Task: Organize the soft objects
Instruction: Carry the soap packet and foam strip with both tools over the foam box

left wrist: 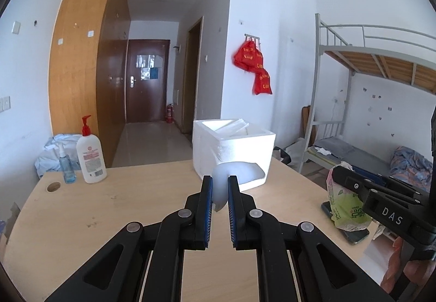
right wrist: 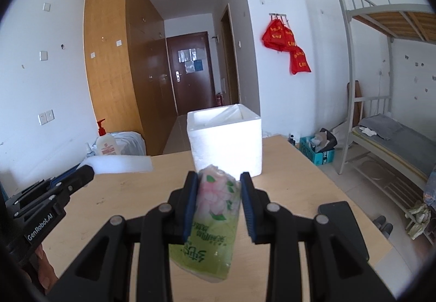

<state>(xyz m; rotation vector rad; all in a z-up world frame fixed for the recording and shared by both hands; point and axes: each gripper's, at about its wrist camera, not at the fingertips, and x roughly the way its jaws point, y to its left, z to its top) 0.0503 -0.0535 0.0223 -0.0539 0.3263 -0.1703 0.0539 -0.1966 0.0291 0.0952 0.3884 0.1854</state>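
My left gripper (left wrist: 219, 182) is shut on a thin white foam sheet (left wrist: 239, 169), held above the wooden table (left wrist: 122, 201); the sheet also shows in the right wrist view (right wrist: 122, 163) sticking out from that gripper. My right gripper (right wrist: 219, 179) is shut on a green floral tissue pack (right wrist: 212, 220) and holds it over the table; the pack also shows in the left wrist view (left wrist: 346, 206). An open white styrofoam box (left wrist: 234, 149) stands at the table's far edge, just ahead of both grippers; it shows in the right wrist view too (right wrist: 226, 141).
A white pump bottle (left wrist: 90, 157) and a small blue spray bottle (left wrist: 66, 165) stand at the far left. A dark phone (left wrist: 351, 233) lies under the tissue pack, near the table's right edge. A bunk bed (right wrist: 387, 133) stands to the right.
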